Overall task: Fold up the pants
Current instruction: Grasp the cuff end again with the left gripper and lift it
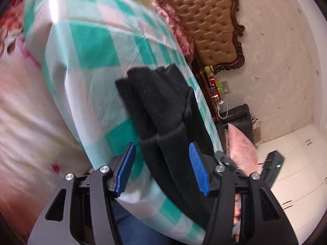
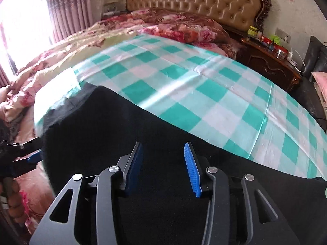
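Note:
The black pants (image 1: 163, 106) lie folded into a long strip on the green-and-white checked sheet (image 1: 92, 47). My left gripper (image 1: 162, 144) straddles the strip's near end. Its blue pads (image 1: 125, 169) stand apart, with sheet showing between the left pad and the cloth, so it is open. In the right wrist view the pants (image 2: 98, 126) spread wide and dark under my right gripper (image 2: 163, 144), which hovers open over the cloth without pinching it. The left gripper (image 2: 33, 156) appears at the pants' left edge, held by a hand (image 2: 12, 202).
A floral quilt (image 2: 51, 61) is bunched on the bed to the left and at the back. Behind it stands a tufted headboard (image 2: 194, 2). A wooden nightstand (image 2: 269, 61) with small jars and a dark chair (image 2: 314, 61) are on the right, and curtains (image 2: 67, 10) hang at the back left.

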`<state>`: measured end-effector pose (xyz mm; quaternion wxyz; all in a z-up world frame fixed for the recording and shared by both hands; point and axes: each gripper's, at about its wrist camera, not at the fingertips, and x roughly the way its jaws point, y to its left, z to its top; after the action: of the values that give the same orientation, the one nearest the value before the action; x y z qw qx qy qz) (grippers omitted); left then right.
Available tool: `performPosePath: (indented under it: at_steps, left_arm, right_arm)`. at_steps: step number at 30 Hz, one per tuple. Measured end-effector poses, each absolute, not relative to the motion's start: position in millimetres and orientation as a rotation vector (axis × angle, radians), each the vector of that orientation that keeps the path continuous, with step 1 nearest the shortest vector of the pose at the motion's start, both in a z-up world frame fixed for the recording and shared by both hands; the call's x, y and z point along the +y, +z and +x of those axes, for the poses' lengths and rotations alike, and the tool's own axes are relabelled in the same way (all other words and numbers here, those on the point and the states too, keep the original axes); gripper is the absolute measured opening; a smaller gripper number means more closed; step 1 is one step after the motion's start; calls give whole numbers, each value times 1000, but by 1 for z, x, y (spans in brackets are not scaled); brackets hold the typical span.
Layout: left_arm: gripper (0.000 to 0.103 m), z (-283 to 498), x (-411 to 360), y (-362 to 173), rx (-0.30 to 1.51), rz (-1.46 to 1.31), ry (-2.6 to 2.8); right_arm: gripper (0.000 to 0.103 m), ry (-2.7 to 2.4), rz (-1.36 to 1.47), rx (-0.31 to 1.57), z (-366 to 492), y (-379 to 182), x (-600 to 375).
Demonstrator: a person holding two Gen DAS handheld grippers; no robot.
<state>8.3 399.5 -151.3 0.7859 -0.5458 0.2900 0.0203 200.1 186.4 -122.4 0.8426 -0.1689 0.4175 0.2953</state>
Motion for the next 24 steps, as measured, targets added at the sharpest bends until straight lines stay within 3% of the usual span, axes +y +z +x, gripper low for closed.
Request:
performPosePath:
  at_steps: [9, 12, 15, 18, 24]
  left_arm:
    - [54, 25, 401, -161, 631, -1213, 18]
    - [36, 28, 405, -166, 621, -1229, 49]
    - [32, 25, 410, -171, 595, -1266, 29]
    - [33, 23, 409, -170, 592, -1265, 29]
    - [50, 14, 411, -172, 556, -1348, 24]
  right_arm:
    - [41, 561, -389, 911, 210, -148, 185]
    - [41, 561, -361, 913, 210, -145, 180]
    - [41, 550, -308, 895, 202, -131, 170]
    - [41, 525, -281, 878, 185, -114, 152]
    - [41, 405, -279, 910, 172, -118, 116]
